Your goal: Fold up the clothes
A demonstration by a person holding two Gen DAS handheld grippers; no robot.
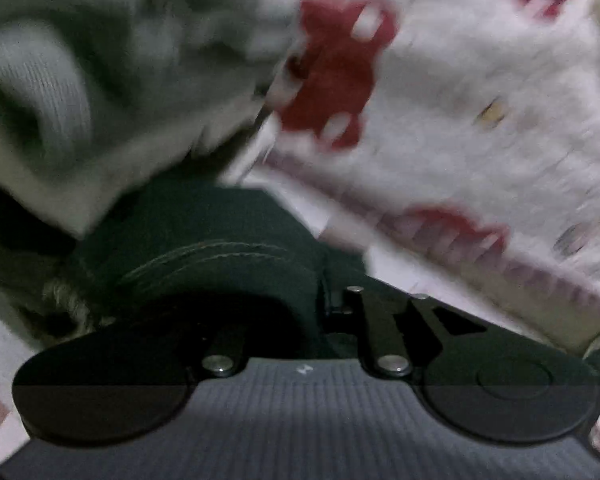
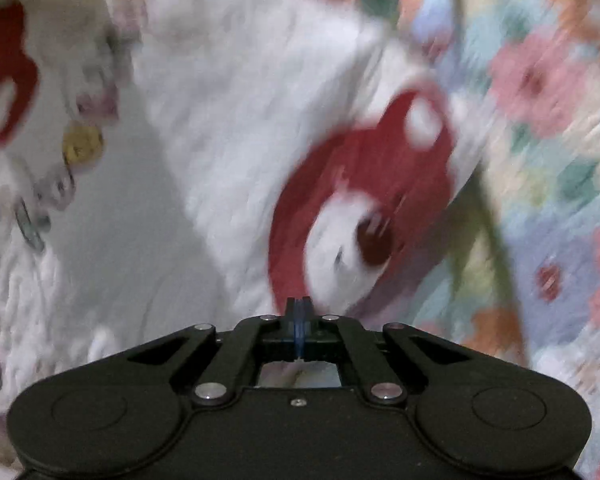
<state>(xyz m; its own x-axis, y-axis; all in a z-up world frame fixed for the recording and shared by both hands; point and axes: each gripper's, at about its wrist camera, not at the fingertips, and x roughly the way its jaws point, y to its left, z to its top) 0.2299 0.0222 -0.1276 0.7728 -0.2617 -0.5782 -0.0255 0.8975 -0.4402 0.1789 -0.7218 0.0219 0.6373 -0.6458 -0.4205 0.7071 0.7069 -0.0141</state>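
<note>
Both views motion-blurred; fine detail lost. Left gripper (image 1: 332, 304): fingertips hidden under dark green fabric (image 1: 220, 248) draped over them, so cannot tell how the jaws stand. Right gripper (image 2: 299, 312): jaws together, blue pads meeting, seemingly pinching the near edge of the white fluffy garment (image 2: 228, 128) with red patches. Floral bedspread (image 2: 540, 160) lies to the right. Grey-green knit (image 1: 60, 80) far left.
</note>
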